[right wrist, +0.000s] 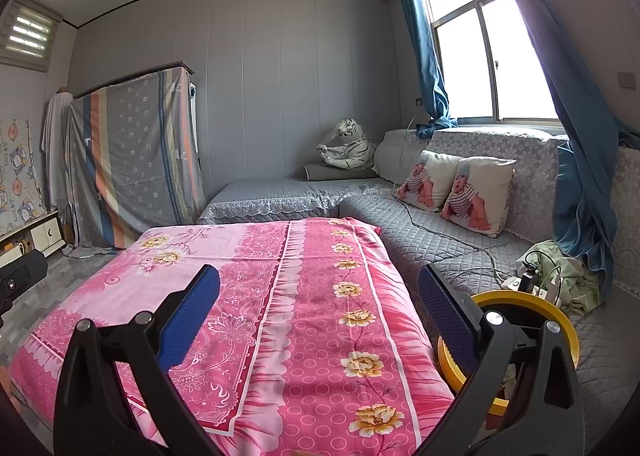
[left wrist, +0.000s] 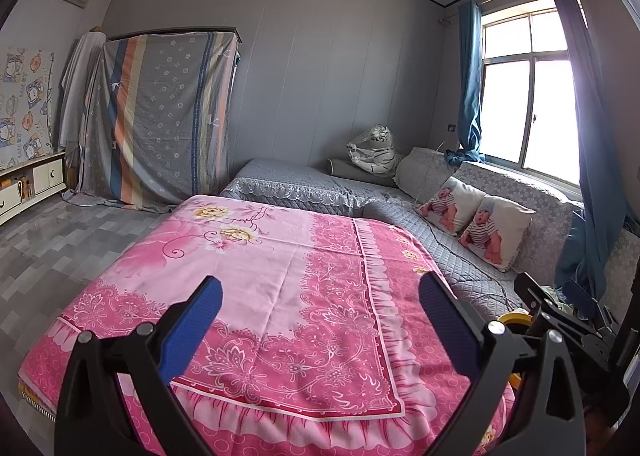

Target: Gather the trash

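Note:
My left gripper [left wrist: 320, 284] stands open above a table covered by a pink flowered cloth [left wrist: 280, 276], with nothing between its blue pads. My right gripper [right wrist: 318, 276] is also open and empty over the same cloth [right wrist: 312, 296]. In the left wrist view it shows at the right edge [left wrist: 554, 296]. A round yellow-rimmed bin [right wrist: 560, 316] sits just right of the table, partly behind the right finger. A sliver of that bin's rim [left wrist: 516, 319] also appears in the left wrist view. I see no loose trash on the cloth. What the bin holds is hidden.
A grey quilted corner sofa [right wrist: 440, 248] runs along the right and back, with two baby-print pillows [right wrist: 476, 191] and a toy tiger [right wrist: 348, 151]. A power strip with chargers [right wrist: 528, 282], a cable and a green cloth [right wrist: 576, 280] lie by the bin. Tiled floor [left wrist: 60, 248] lies to the left.

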